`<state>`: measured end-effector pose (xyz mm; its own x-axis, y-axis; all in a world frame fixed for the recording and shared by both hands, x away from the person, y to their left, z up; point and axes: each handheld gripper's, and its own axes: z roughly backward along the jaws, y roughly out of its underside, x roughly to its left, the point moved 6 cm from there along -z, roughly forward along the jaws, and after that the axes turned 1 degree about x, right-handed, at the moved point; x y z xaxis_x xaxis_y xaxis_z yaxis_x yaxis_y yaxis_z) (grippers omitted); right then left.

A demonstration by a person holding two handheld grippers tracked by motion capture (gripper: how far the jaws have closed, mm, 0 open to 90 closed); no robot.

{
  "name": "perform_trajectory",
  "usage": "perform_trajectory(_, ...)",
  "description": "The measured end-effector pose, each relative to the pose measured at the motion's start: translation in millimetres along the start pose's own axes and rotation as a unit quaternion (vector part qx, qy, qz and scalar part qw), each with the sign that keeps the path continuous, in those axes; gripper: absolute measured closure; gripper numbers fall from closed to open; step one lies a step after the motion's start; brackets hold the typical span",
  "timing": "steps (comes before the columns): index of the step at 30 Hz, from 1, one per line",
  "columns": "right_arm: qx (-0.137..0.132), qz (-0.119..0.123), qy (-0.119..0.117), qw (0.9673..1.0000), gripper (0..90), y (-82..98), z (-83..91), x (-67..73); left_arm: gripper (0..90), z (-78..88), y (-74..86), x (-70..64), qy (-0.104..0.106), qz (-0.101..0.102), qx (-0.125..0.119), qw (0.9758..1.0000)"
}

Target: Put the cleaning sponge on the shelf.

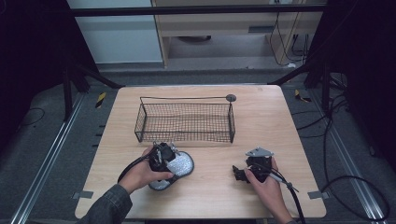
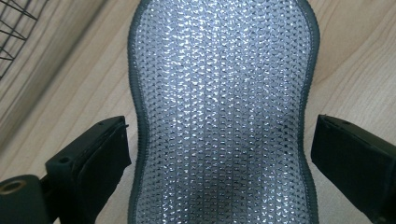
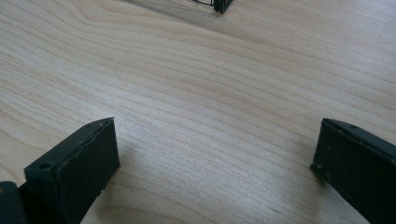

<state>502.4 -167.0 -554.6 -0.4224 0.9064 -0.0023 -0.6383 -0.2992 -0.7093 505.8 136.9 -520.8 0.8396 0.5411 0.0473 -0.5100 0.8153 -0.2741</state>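
Observation:
A silver, glittery mesh insole (image 1: 183, 164) with a dark grey rim lies flat on the wooden table, near the front left. My left gripper (image 1: 167, 162) hangs over its near end, held by a hand in a dark sleeve. In the left gripper view the insole (image 2: 219, 93) runs up between the two black jaws of that gripper (image 2: 219, 140). The jaws stand close beside its narrow waist without clearly pressing on it. My right gripper (image 1: 240, 173) rests low at the front right, open. In the right gripper view, bare wood lies between the jaws of this gripper (image 3: 217, 140).
A black wire-mesh basket (image 1: 184, 136) with nothing in it stands at the middle of the table, behind both grippers. Its corner also shows in the left gripper view (image 2: 14, 32) and the right gripper view (image 3: 219, 4). Cables trail off the table's right side.

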Motion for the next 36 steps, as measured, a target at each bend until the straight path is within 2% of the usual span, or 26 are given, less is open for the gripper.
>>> perform_trajectory(16,0.000,0.001,-0.001,1.0000,0.4,0.1,0.1,-0.1,3.8,-7.8,-1.9,0.9,0.011,-0.007,0.020,0.9997)
perform_trajectory(20,0.000,0.001,-0.001,1.0000,0.4,0.1,0.1,-0.1,2.6,-11.5,-2.5,0.3,0.010,-0.016,0.032,0.9993)
perform_trajectory(28,0.000,0.001,-0.001,1.0000,0.4,0.1,0.1,-0.1,2.6,-14.9,-2.6,4.9,0.021,-0.007,0.029,0.9993)
perform_trajectory(36,0.000,0.001,-0.001,1.0000,0.4,0.2,0.1,0.0,3.7,-17.1,-1.8,5.7,0.019,-0.008,0.020,0.9996)
